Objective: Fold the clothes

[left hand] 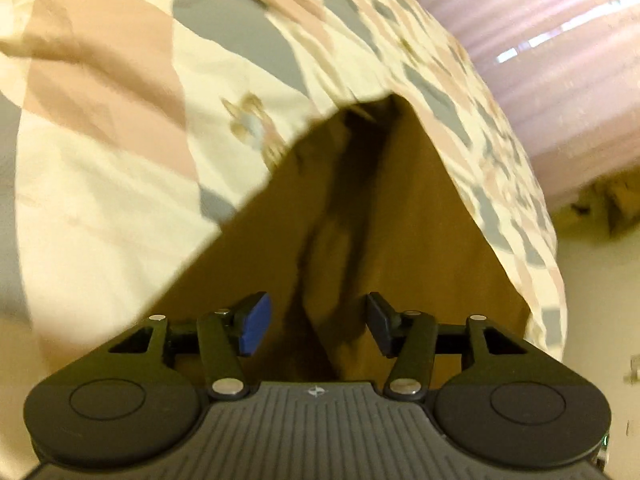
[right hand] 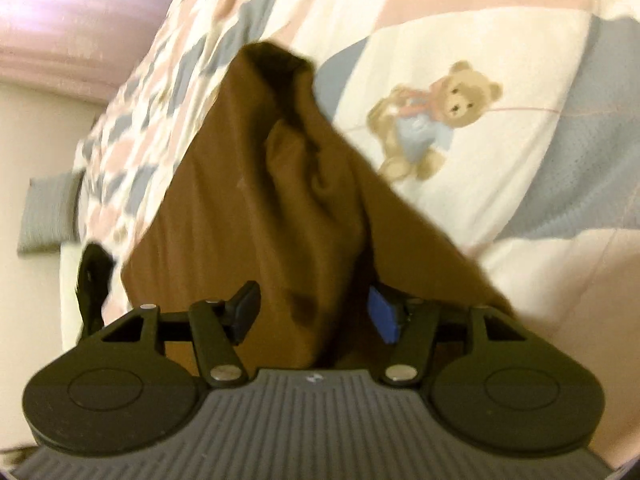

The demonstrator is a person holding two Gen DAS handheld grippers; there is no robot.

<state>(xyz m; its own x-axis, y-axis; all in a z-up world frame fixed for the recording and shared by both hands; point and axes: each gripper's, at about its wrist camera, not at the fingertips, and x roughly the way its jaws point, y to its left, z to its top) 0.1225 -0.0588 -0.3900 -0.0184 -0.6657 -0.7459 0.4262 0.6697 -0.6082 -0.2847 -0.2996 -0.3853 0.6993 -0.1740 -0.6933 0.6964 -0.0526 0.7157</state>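
Note:
A brown garment (left hand: pixel 400 216) lies on the patterned bedspread (left hand: pixel 120 128), bunched into a long ridge with a dark fold down its middle. My left gripper (left hand: pixel 317 325) hangs over its near end with the jaws apart; the blue pads (left hand: pixel 256 322) do not press on the cloth. In the right wrist view the same brown garment (right hand: pixel 224 184) rises in a creased hump. My right gripper (right hand: pixel 314 314) stands open astride that hump. An edge of cloth drapes over its right finger (right hand: pixel 384 316), and the pads stay clear of the cloth.
The bedspread (right hand: pixel 500 184) has grey, pink and cream patches with a teddy bear print (right hand: pixel 432 120). The bed's edge drops off at the right in the left wrist view, with a pink curtain (left hand: pixel 560 80) beyond. A dark object (right hand: pixel 94 276) sits by the bed's left edge.

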